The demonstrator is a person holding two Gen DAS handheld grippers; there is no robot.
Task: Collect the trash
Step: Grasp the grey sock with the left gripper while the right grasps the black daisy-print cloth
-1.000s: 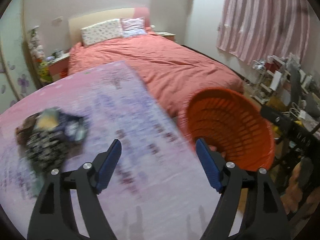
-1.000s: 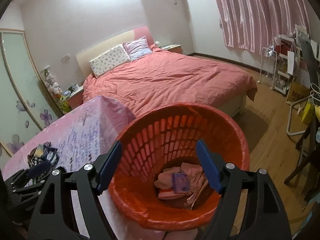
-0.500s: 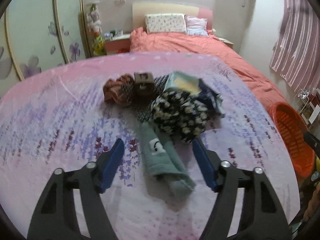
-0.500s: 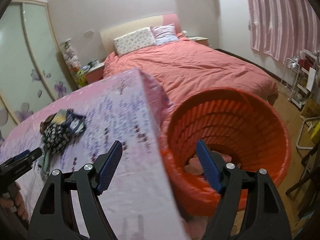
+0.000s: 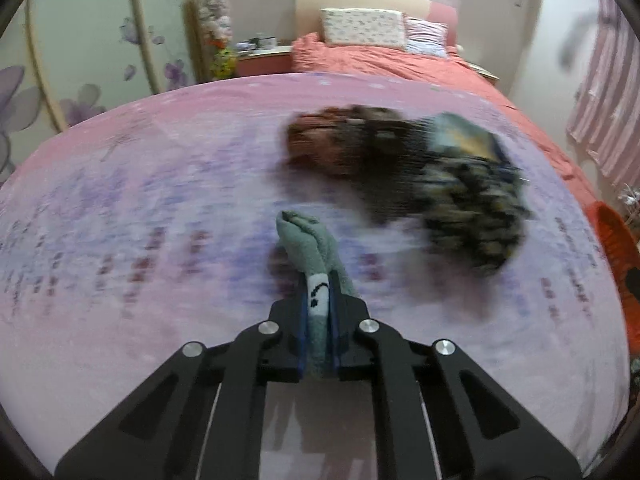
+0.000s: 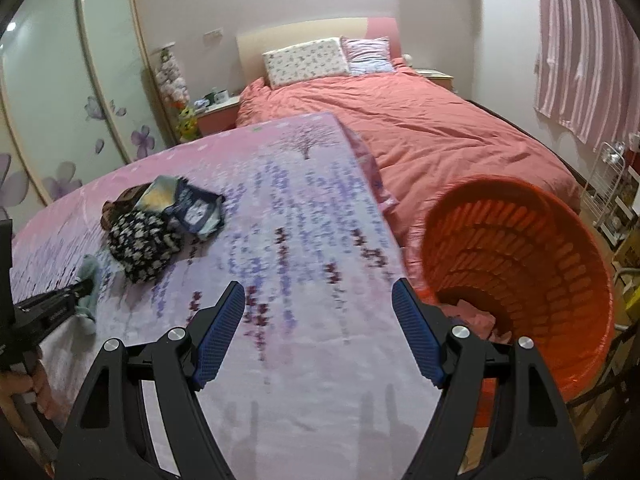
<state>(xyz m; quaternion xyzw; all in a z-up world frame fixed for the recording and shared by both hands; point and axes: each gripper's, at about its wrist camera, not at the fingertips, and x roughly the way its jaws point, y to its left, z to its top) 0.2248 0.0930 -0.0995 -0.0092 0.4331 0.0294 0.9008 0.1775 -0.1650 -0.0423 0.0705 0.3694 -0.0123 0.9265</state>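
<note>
My left gripper (image 5: 318, 300) is shut on a grey-green sock (image 5: 308, 240), whose free end sticks out ahead over the pink and purple cloth-covered table (image 5: 140, 220). To its right lies a blurred pile of crumpled items (image 5: 440, 176), dark floral and brown. The right wrist view shows the same pile (image 6: 148, 240), the sock (image 6: 90, 272) and the left gripper (image 6: 80, 290) at the far left. My right gripper (image 6: 318, 292) stands open over the table's near part with nothing between its fingers. An orange slatted basket (image 6: 520, 240) with pink scraps inside sits just off the table's right edge.
A bed with a coral cover (image 6: 420, 132) and two pillows lies beyond the table. A wardrobe with flower-patterned doors (image 6: 80, 100) fills the left. A bedside cabinet (image 6: 218, 114) stands between them. A wire rack (image 6: 612, 184) and striped curtain (image 6: 592, 48) are on the right.
The left gripper swung from the basket side to the pile, came down over the sock and shut on it. The right gripper moved left from above the basket to over the table, still open.
</note>
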